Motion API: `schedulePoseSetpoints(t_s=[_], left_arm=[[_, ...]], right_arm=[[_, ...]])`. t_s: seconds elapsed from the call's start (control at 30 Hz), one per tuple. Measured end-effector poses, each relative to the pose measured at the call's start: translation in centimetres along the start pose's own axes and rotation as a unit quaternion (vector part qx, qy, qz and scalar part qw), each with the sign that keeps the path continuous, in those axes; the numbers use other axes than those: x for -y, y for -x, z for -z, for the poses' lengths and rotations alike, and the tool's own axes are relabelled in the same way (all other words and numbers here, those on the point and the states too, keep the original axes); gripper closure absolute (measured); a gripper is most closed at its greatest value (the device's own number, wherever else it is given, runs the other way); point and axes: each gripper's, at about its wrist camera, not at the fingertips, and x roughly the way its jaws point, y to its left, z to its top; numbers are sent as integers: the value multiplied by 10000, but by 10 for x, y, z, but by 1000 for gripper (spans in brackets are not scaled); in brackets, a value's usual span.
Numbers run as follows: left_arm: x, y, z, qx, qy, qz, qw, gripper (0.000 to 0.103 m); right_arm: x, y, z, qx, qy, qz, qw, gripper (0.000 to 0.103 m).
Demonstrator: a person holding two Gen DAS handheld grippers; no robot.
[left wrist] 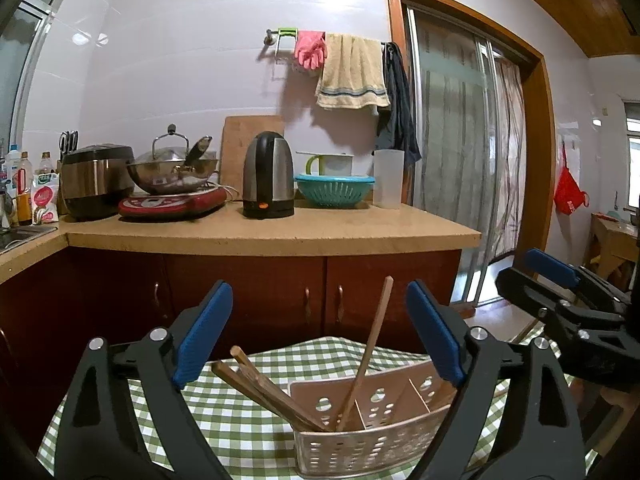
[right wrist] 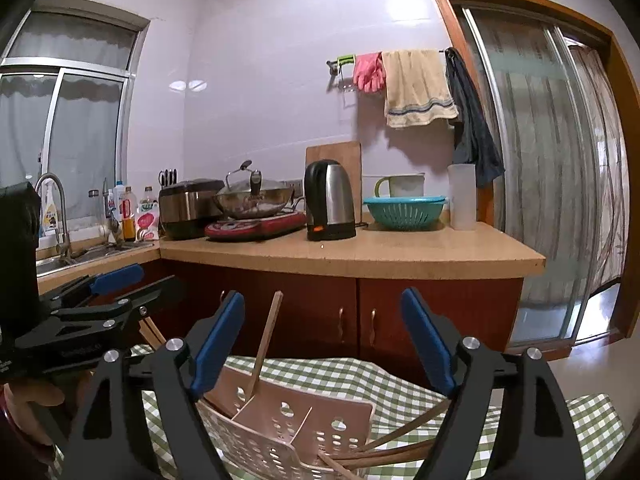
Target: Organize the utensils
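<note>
From the left wrist, the left tool (left wrist: 320,332) hangs with its blue pads spread wide and nothing between them, just above the perforated utensil caddy (left wrist: 372,436) that sits on the green-checked tabletop (left wrist: 224,412). Several wooden chopsticks (left wrist: 264,392) already stand in the caddy's left-hand compartment, fanned out and leaning over its left rim, and one more chopstick (left wrist: 370,356) leans nearly upright beside the divider. The middle and right compartments look empty from here. At the right edge the right tool (left wrist: 560,292) shows side-on, near the caddy's far end.

From the right wrist, the right tool (right wrist: 324,344) is also spread, pinching nothing. The caddy (right wrist: 296,432) appears from its other end, with the upright chopstick (right wrist: 266,344) rising at the divider. This view adds what the first hides: a few chopsticks (right wrist: 404,440) lie loose across the tabletop (right wrist: 400,376) just right of the caddy, outside it. The left tool (right wrist: 116,292) is at the left (a hand (right wrist: 36,400) grips it below).

My judgement: the job is well under way but unfinished, since the loose sticks remain to be gathered and dropped in, and the leaning bundle may want straightening.
</note>
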Motion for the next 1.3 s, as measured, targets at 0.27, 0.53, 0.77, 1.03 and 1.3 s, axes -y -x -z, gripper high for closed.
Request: schedulePoseSetpoints(t_s=[0.27, 0.53, 0.77, 1.03, 1.3], left_arm=[[-2, 18, -15, 252, 69, -110, 9996, 13], [2, 55, -20, 318, 96, -275, 9991, 10], [9, 97, 2, 52, 187, -412, 9990, 6], [14, 140, 37, -423, 414, -644, 9962, 5], [17, 183, 67, -752, 466, -1021, 9908, 5]], right_arm=[[5, 22, -19, 245, -92, 198, 9995, 21], [5, 58, -15, 108, -71, 580, 9982, 19], [6, 85, 14, -453, -151, 827, 9954, 19], [-3, 121, 42, -839, -223, 823, 9928, 19], [-17, 155, 61, -1066, -200, 790, 9910, 19]])
